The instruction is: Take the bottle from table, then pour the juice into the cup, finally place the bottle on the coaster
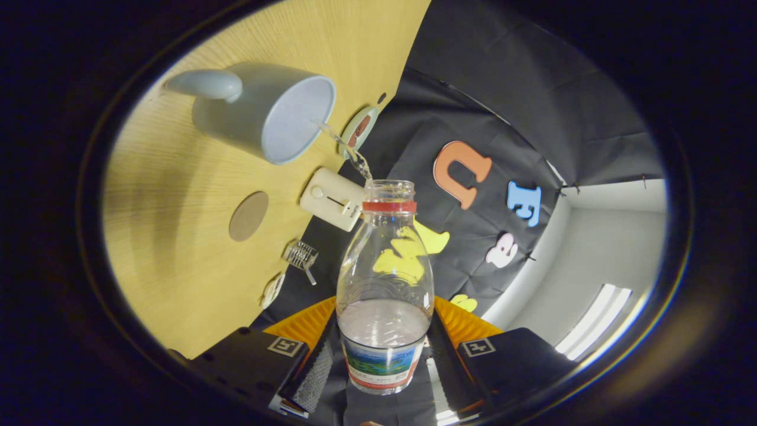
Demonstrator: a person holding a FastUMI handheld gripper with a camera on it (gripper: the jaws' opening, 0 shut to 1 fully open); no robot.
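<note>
Wooden table [177,236] is seen rotated, because the gripper [384,361] is tipped over for the pour. A grey mug [266,112] stands on it, well beyond the fingers, its mouth facing the bottle. The clear plastic bottle [384,284] is pinched between the two fingers low on its body, at the label band; both fingers are pressed against its sides. It is tilted with its open neck toward the mug, and a thin clear stream [343,148] is passed from neck into mug. Roughly a third of the liquid is judged left, pooled at the gripped end, so the load is light and will shift as the tilt changes. Thin walls are expected to flex under squeeze; smooth plastic could slip if wetted. The label band is judged the stiffest, best hold. A round brown coaster [248,216] lies flat on the table, near the mug, unoccupied. A small white device [332,198] sits between coaster and bottle neck. A small clear ribbed item [301,255] lies at the table edge; its kind cannot be told.
</note>
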